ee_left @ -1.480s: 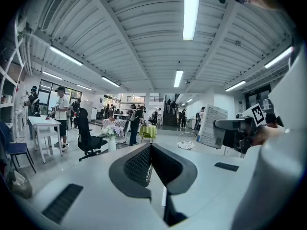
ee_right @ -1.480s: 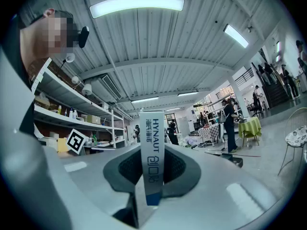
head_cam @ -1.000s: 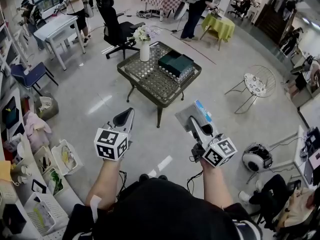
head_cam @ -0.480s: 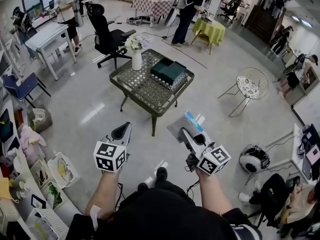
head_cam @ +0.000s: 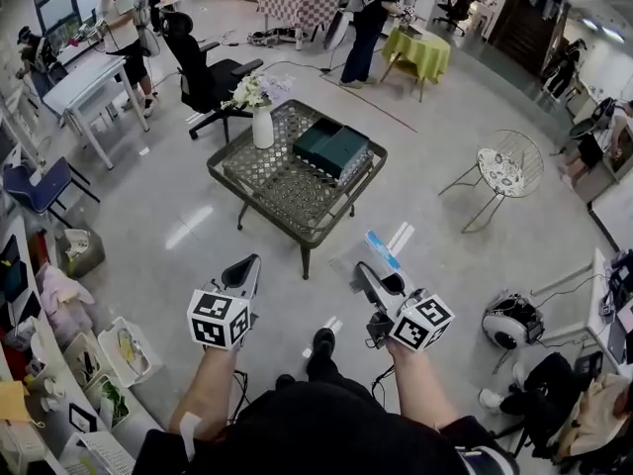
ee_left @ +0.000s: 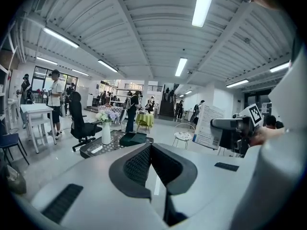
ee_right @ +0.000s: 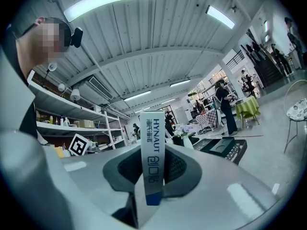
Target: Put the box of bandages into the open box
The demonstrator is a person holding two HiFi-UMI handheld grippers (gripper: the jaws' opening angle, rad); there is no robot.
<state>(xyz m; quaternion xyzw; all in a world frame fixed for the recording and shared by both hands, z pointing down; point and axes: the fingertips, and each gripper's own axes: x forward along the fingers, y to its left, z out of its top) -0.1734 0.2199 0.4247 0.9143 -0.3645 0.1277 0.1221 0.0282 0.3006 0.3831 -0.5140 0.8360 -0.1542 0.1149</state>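
The box of bandages (ee_right: 152, 152), white with a blue end, stands upright between the jaws of my right gripper (ee_right: 152, 172), which is shut on it. In the head view the box of bandages (head_cam: 382, 249) shows edge-on above the floor, short of the table, with the right gripper (head_cam: 373, 277) below it. The open box (head_cam: 334, 148), dark green, lies on the far right part of the lattice table (head_cam: 267, 171); the right gripper view shows the open box (ee_right: 223, 147) ahead. My left gripper (head_cam: 243, 273) is shut and empty, its jaws (ee_left: 150, 147) meeting.
A white vase of flowers (head_cam: 261, 117) stands on the table's far left corner. A black office chair (head_cam: 203, 62) and a person (head_cam: 368, 13) are beyond the table. A round wire chair (head_cam: 504, 166) stands right, storage bins (head_cam: 119, 339) at the left.
The right gripper has turned the bandage box from broad face to thin edge toward the head camera. Both grippers sit lower in the view, and the table has shifted slightly left.
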